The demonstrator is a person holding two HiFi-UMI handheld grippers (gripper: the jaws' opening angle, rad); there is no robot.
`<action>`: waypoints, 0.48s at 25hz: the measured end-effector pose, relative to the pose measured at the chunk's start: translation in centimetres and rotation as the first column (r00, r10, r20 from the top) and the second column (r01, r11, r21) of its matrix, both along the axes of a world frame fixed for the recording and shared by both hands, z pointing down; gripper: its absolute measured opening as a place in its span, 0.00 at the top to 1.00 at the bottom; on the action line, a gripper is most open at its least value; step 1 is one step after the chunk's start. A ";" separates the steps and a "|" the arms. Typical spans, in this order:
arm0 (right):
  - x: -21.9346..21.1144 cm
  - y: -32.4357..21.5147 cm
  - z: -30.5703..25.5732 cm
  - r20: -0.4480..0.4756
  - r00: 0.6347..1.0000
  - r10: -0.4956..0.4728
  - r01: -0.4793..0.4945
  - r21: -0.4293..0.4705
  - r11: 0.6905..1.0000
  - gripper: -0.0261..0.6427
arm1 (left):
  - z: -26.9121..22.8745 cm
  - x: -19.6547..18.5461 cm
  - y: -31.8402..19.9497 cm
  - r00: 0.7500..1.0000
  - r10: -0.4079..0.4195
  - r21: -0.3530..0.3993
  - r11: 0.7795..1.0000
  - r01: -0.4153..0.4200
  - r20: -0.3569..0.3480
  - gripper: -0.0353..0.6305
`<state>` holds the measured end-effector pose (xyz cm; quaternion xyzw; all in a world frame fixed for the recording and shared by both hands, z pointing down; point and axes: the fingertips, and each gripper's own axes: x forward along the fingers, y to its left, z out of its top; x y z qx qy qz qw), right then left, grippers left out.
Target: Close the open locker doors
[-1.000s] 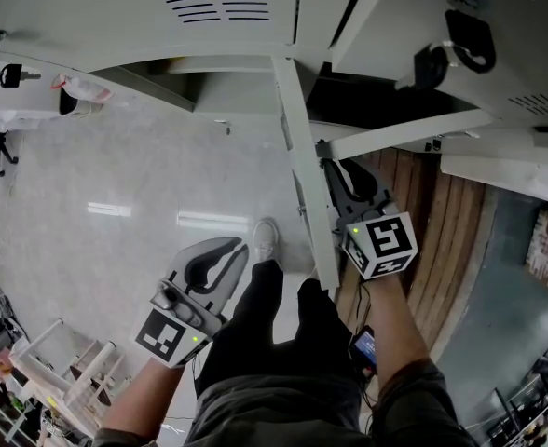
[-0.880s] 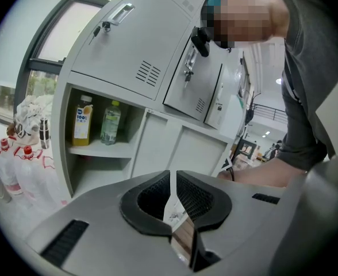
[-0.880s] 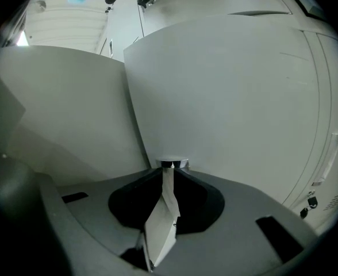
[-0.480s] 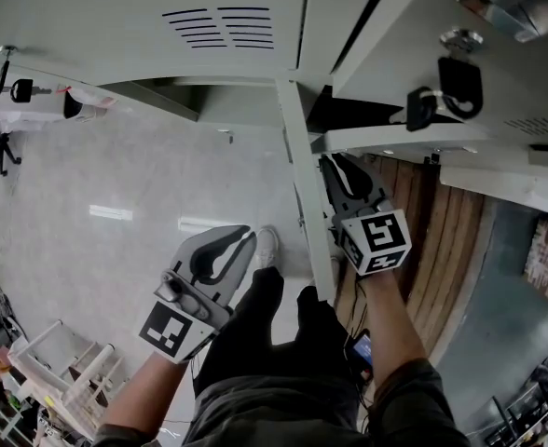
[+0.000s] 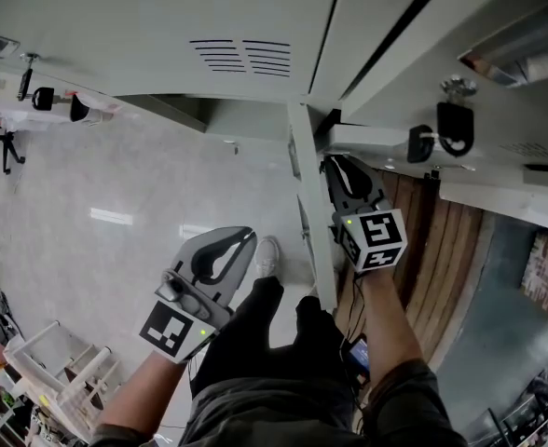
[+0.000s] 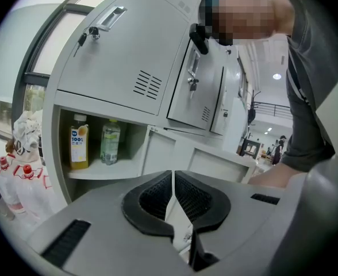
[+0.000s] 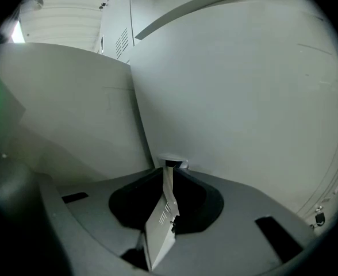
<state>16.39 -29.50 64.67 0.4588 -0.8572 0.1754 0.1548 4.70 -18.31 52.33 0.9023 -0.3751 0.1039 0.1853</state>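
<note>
The grey locker bank [image 5: 162, 26] fills the top of the head view, its vented fronts closed on the left. Pale floor [image 5: 116, 184] lies wide open below it on the left, and brown planking [image 5: 437, 240] lies below it on the right. The open locker door [image 5: 309, 203] shows edge-on as a narrow grey strip. Its long axis runs from the bank's lower edge down towards the person's shoe [image 5: 267, 240], and its free edge faces the person. Floor is free on the door's left side, but on its right only a thin dark gap separates it from the locker frame. That gap was a broad dark opening a second ago, so the door now stands closer to the frame. The right gripper [image 5: 337, 166] sits tight against the door's right side near the top of the strip. Its jaws have just been closing, and the right gripper view shows them clamped on the door's thin metal edge [image 7: 168, 200]. It is nearer the bank than before. The left gripper [image 5: 241, 240] hangs over open floor left of the door, touching nothing. Its jaws are pressed together and empty, and it is slightly higher in the view than before. Its own view looks into a lower open compartment holding a juice carton [image 6: 79, 145] and a bottle [image 6: 110, 142] side by side. A black padlock [image 5: 456, 124] hangs on the locker front right of the door.
</note>
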 end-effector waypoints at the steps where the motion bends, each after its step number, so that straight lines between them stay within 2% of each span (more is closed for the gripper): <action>1: 0.0 -0.2 -0.1 -0.001 1.000 0.002 -0.002 0.002 1.000 0.88 | -0.1 -0.1 -0.1 1.000 -0.002 0.002 1.000 0.002 0.001 0.91; 12: -0.2 -2.1 0.0 -0.027 0.999 0.018 -0.018 0.007 1.000 0.88 | -0.4 -1.0 -1.0 1.000 -0.009 0.012 1.000 0.009 -0.003 0.92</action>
